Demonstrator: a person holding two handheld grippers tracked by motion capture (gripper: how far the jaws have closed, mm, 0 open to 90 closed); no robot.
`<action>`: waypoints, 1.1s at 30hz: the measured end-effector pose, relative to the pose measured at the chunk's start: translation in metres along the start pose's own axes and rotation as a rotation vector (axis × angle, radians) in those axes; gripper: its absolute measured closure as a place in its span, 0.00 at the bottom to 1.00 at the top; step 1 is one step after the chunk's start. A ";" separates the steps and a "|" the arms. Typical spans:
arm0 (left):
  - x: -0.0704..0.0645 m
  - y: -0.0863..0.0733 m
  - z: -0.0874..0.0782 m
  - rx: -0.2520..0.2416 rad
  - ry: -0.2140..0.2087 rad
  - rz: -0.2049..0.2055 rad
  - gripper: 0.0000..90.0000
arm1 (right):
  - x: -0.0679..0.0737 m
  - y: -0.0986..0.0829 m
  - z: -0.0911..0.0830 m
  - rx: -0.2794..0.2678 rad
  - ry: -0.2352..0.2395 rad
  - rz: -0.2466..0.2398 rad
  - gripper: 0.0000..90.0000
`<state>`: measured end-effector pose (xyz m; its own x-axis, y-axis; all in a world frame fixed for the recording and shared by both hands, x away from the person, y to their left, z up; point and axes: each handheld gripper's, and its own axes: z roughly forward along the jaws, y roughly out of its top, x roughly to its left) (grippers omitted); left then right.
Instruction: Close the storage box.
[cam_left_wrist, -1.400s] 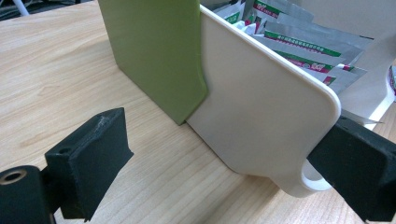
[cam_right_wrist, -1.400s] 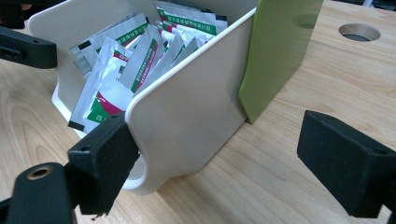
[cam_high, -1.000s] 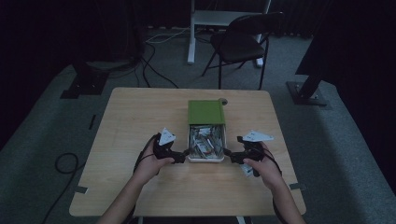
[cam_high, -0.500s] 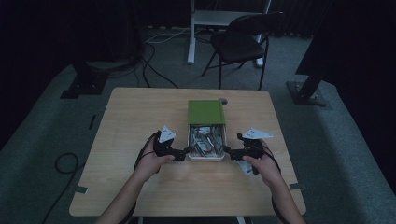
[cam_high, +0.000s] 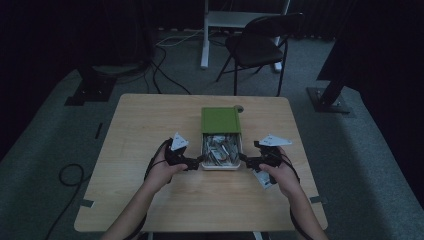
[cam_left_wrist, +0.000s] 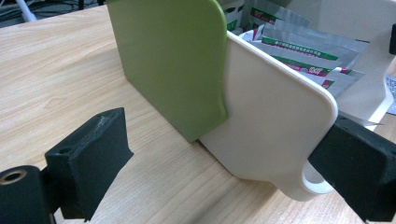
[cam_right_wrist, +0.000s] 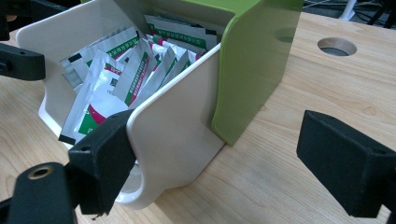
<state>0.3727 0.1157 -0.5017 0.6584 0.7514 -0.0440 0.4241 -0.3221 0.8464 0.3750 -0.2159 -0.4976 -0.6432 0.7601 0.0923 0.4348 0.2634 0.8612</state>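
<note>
A green sleeve box (cam_high: 220, 120) lies mid-table with its white drawer (cam_high: 220, 167) pulled out toward the person. Several foil sachets (cam_high: 220, 149) fill the drawer. My left gripper (cam_high: 196, 161) is open at the drawer's front left corner. In the left gripper view (cam_left_wrist: 224, 163) the white drawer wall (cam_left_wrist: 271, 121) and the green sleeve (cam_left_wrist: 168, 60) stand between the jaws, and one jaw rests against the drawer's front end. My right gripper (cam_high: 245, 160) is open at the front right corner. In its own view (cam_right_wrist: 226, 161) one jaw touches the drawer wall (cam_right_wrist: 173, 135), beside the sachets (cam_right_wrist: 126, 70).
A round hole (cam_right_wrist: 336, 46) goes through the tabletop behind the box. A white printed slip (cam_high: 262, 177) lies under the right hand. A folding chair (cam_high: 260, 45) and cables stand on the floor beyond the table's far edge.
</note>
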 end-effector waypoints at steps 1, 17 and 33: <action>0.000 0.000 0.000 0.002 -0.001 0.000 0.08 | 0.000 0.000 0.000 0.000 0.001 0.004 0.14; 0.005 0.004 0.006 0.002 0.004 -0.013 0.08 | -0.005 0.005 0.007 -0.007 -0.023 0.019 0.14; 0.010 0.009 0.011 0.007 0.017 -0.013 0.08 | -0.008 0.013 0.014 -0.002 -0.050 -0.003 0.14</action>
<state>0.3906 0.1140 -0.5002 0.6424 0.7650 -0.0457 0.4371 -0.3167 0.8418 0.3946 -0.2101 -0.4940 -0.6123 0.7879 0.0650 0.4319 0.2645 0.8622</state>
